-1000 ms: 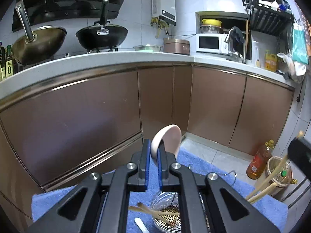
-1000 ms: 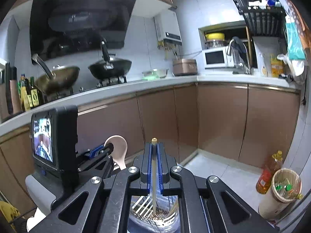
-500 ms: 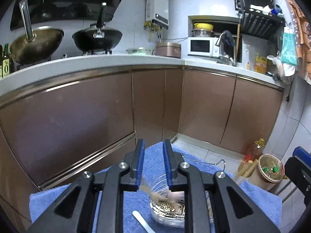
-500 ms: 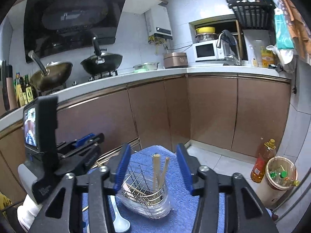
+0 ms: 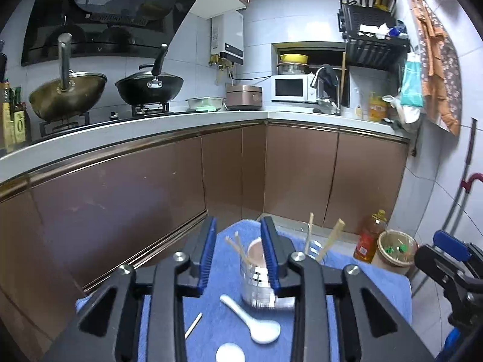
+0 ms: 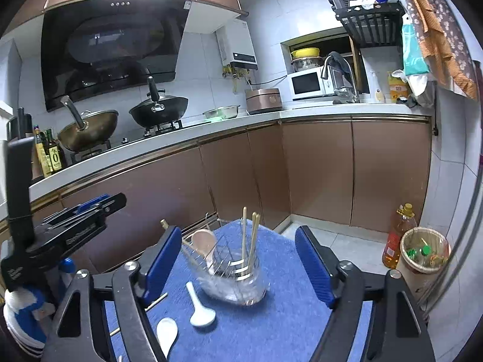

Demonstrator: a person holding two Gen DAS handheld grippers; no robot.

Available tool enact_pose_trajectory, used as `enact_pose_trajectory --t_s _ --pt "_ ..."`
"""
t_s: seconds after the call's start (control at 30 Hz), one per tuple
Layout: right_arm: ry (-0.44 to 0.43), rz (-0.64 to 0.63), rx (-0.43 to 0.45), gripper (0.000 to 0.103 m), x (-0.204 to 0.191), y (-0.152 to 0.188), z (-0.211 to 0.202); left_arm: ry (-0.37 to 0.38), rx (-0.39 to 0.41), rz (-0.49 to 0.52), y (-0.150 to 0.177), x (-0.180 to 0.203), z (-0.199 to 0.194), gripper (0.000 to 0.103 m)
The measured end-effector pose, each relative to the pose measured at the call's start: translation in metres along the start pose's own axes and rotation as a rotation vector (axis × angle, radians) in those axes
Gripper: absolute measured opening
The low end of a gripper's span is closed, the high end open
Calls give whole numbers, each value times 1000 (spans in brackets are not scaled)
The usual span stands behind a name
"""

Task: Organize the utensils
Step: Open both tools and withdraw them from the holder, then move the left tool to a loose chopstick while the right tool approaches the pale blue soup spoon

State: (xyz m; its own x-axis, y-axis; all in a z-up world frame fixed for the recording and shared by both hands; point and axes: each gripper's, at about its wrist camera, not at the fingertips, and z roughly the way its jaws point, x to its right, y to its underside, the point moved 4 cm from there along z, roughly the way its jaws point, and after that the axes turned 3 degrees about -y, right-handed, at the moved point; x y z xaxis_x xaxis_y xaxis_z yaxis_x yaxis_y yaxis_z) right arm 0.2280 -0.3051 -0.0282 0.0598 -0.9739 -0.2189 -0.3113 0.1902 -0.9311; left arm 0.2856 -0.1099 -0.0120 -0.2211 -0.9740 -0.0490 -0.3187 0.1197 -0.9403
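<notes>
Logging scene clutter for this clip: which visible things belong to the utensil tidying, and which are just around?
Job: utensil holder, pink spoon, chopsticks, white spoons, loose chopstick.
Around: woks, microwave, oil bottle, bin.

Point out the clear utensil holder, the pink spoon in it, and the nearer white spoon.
Clear utensil holder (image 6: 238,286): right wrist view, front wall.
Pink spoon (image 6: 203,242): right wrist view, bowl.
Nearer white spoon (image 6: 166,330): right wrist view, bowl.

Home kitchen. Range hood (image 6: 108,48) over two woks (image 6: 158,110) on a gas hob; microwave (image 6: 308,84), rice cooker (image 6: 262,101), sink tap (image 6: 338,63), brown base cabinets (image 6: 320,169), tiled walls.
</notes>
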Motion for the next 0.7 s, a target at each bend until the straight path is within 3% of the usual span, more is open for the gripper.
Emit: enact_pose_trajectory --t_s 0.1,0.17,0.23,0.47,0.7 --pt "7 -5 -2 91 -6 11 -18 -26 15 20 11 -5 -33 34" --pt "-4 1 -4 95 -8 19 -30 -66 26 36 19 -8 -56 49" --pt "-6 6 -6 103 -9 26 -38 -97 47 49 25 -9 -76 50" --pt "-26 64 18 103 -11 44 -63 -153 61 80 43 -8 -124 57" --pt "-57 45 120 103 -21 43 -93 -165 62 112 54 -5 -147 58"
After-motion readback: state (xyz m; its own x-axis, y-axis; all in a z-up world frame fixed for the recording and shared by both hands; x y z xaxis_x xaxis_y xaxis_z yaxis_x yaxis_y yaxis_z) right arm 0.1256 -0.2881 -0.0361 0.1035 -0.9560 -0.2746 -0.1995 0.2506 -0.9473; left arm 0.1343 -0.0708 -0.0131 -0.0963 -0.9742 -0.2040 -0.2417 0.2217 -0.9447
